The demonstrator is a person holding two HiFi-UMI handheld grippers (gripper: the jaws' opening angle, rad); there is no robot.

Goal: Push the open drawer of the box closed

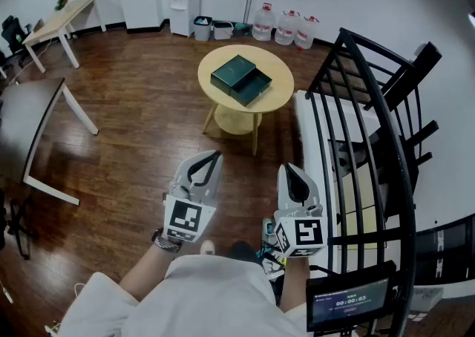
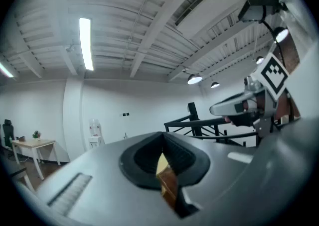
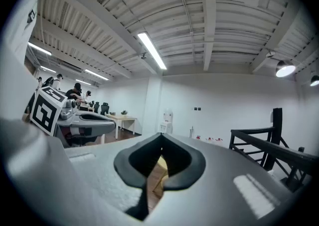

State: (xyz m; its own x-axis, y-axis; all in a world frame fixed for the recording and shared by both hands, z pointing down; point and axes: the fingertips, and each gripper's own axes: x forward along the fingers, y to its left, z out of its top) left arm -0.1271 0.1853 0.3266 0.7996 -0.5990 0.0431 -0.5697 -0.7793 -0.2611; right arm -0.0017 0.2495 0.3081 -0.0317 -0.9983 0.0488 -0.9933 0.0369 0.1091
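Far across the wooden floor (image 1: pixel 133 128) from where I stand, on the round table (image 1: pixel 223 57), the dark green box (image 1: pixel 232 72) sits with its drawer (image 1: pixel 252 89) slid out toward the right and near side. The job has not really begun: the drawer is plainly open, nothing of mine touches it, and a stretch of bare floor lies between me and the table. As I judge it, everything is left to do. I need to walk up, set one gripper against the drawer's front face, and press it back into the box until it sits flush. I would likely steady the box with the other gripper so it does not slide over the tabletop. Close to my body I hold the left gripper (image 1: pixel 215 156) and the right gripper (image 1: pixel 286 168) side by side, a little apart, both pointing forward toward the table. Each has its jaws pressed together. In the left gripper view and the right gripper view alike, the dark pads meet at the tip with nothing caught between them, and only the ceiling, the far wall and a sliver of floor show beyond. Both are clenched on nothing and touch nothing. To my right stands a black railing (image 1: pixel 344 35), near the right gripper but clear of it.
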